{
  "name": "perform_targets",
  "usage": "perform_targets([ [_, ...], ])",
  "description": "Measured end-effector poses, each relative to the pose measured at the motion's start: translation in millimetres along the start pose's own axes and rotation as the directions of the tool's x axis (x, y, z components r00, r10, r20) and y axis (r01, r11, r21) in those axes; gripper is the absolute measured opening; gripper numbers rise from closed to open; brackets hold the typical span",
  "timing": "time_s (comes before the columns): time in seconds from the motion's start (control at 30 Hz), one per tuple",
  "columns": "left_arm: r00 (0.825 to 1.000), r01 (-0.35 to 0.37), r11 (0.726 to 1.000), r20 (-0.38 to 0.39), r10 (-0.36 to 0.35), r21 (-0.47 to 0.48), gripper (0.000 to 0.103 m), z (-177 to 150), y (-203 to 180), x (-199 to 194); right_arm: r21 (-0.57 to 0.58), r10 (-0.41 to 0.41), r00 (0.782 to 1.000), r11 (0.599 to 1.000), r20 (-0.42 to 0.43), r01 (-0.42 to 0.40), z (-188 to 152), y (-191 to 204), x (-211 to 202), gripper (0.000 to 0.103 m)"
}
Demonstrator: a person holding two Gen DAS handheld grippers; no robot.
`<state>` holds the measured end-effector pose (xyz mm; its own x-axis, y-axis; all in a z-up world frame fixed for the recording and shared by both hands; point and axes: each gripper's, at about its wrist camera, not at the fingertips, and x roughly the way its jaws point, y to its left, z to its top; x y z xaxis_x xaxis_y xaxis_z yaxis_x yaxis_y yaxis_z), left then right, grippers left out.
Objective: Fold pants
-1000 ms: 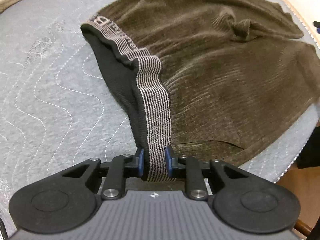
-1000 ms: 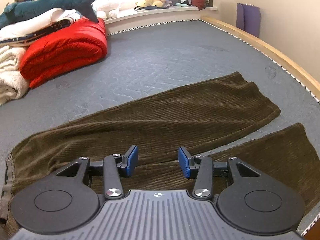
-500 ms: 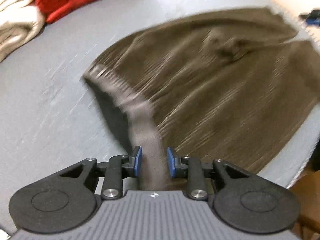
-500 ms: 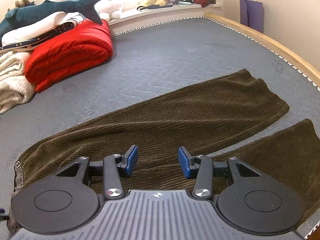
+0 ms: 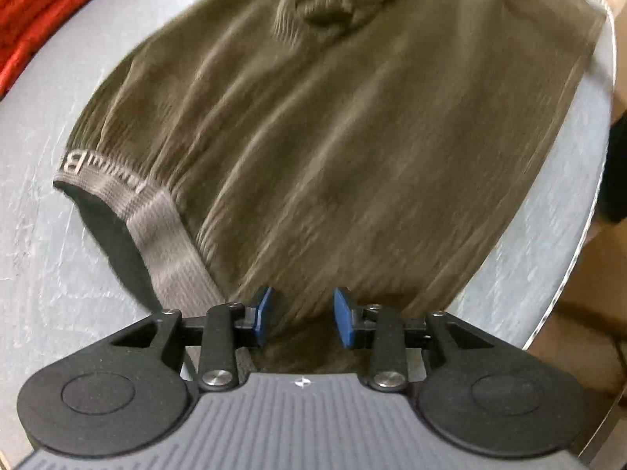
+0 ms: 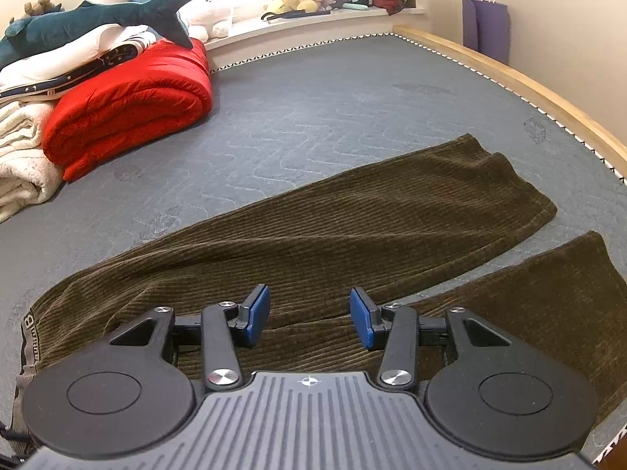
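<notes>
1. On the grey quilted mattress [image 6: 352, 117], dark brown corduroy pants [image 6: 313, 243] are laid flat; in the right wrist view both legs are seen spread apart toward the wooden bed edge [image 6: 509, 78].
2. Far left in the right wrist view, a folded red quilt [image 6: 129, 105] is noted beside cream blankets [image 6: 19, 164], with a plush shark [image 6: 98, 19] on top of the pile; all are well apart from the pants.
3. The left gripper [image 5: 301, 317] is seen with its blue pads parted. Pants fabric lies between and beneath the fingers [image 5: 263, 309], but nothing is clamped; whether the pads touch the cloth cannot be told through the blur.
4. The striped waistband [image 5: 164, 235] is seen just left of the left gripper, running out to a corner with lettering; the dark inside of the waist opening shows beside it.
5. A small bunched wrinkle [image 5: 317, 8] is noted in the fabric at the top of the left wrist view.
6. The right gripper [image 6: 309, 321] is held wide open above the upper part of the pants, gripping nothing; contact with the fabric cannot be judged.
</notes>
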<state>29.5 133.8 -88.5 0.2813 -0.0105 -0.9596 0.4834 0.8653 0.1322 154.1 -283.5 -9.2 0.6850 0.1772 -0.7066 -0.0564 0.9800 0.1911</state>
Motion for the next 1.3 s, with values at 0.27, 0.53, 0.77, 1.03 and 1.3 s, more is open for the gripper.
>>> perform_targets([
  [0.27,0.99,-0.07,0.987,0.115,0.087,-0.145,0.042,22,29,-18,-0.005,0.011,1.0,1.0,0.014,-0.011,1,3,-1,0.048],
  [0.53,0.923,-0.1,0.916,0.307,0.231,-0.389,0.079,48,56,-45,-0.034,0.006,0.999,0.999,0.049,-0.004,1,8,-2,0.047],
  [0.77,0.904,-0.11,0.885,0.325,0.279,-0.453,0.079,67,67,-47,-0.057,0.035,0.997,0.998,0.076,-0.031,0,10,-1,0.048],
  [1.03,0.907,-0.017,0.853,0.351,0.233,-0.521,0.035,75,82,-53,-0.105,0.019,0.995,0.994,0.102,-0.009,4,12,-5,0.048],
  [1.3,0.943,0.025,0.776,0.273,0.191,-0.631,0.001,75,114,-51,-0.068,0.026,0.995,0.998,0.093,-0.02,9,3,-10,0.047],
])
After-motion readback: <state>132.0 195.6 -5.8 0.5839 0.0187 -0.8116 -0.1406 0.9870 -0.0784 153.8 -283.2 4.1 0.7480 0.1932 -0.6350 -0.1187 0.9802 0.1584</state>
